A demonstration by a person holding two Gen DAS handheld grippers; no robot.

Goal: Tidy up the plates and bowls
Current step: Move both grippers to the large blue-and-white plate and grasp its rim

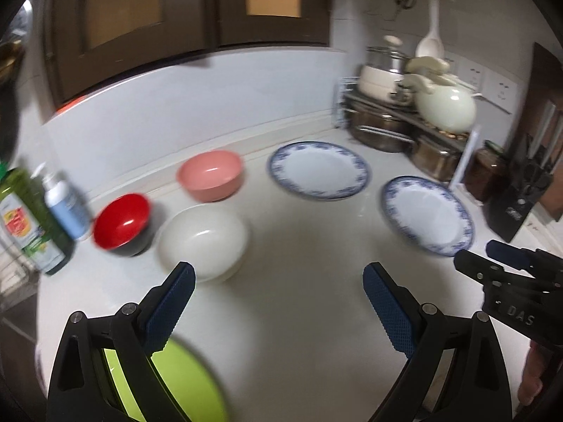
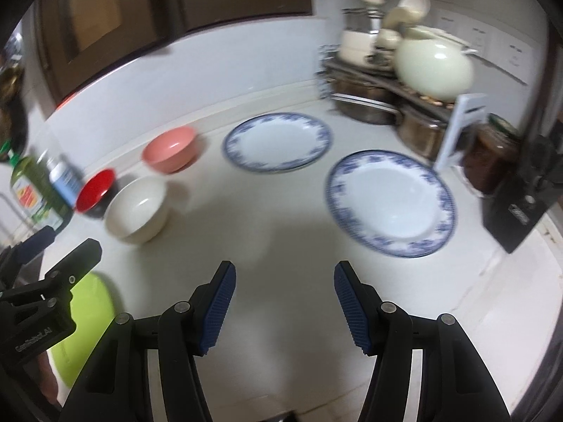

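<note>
On the white counter (image 1: pixel 299 246) lie two blue-rimmed plates, one at the back (image 1: pixel 318 170) (image 2: pixel 278 142) and one nearer on the right (image 1: pixel 427 214) (image 2: pixel 390 204). To the left sit a pink bowl (image 1: pixel 211 176) (image 2: pixel 170 151), a red bowl (image 1: pixel 121 221) (image 2: pixel 95 190) and a white bowl (image 1: pixel 204 239) (image 2: pixel 137 209). A lime-green bowl (image 1: pixel 183 383) (image 2: pixel 88 316) lies nearest, partly hidden under the left gripper's finger. My left gripper (image 1: pixel 278 276) (image 2: pixel 59 248) hovers wide open and empty. My right gripper (image 2: pixel 285 269) (image 1: pixel 476 253) is also open and empty, with the nearer plate ahead to its right.
A green bottle (image 1: pixel 31 218) and a blue spray bottle (image 1: pixel 67 207) stand at the left edge. A rack of steel pots (image 1: pixel 383 130) with a cream kettle (image 1: pixel 447 105) fills the back right corner. A jar (image 2: pixel 492 151) and a black knife block (image 2: pixel 517 207) stand along the right.
</note>
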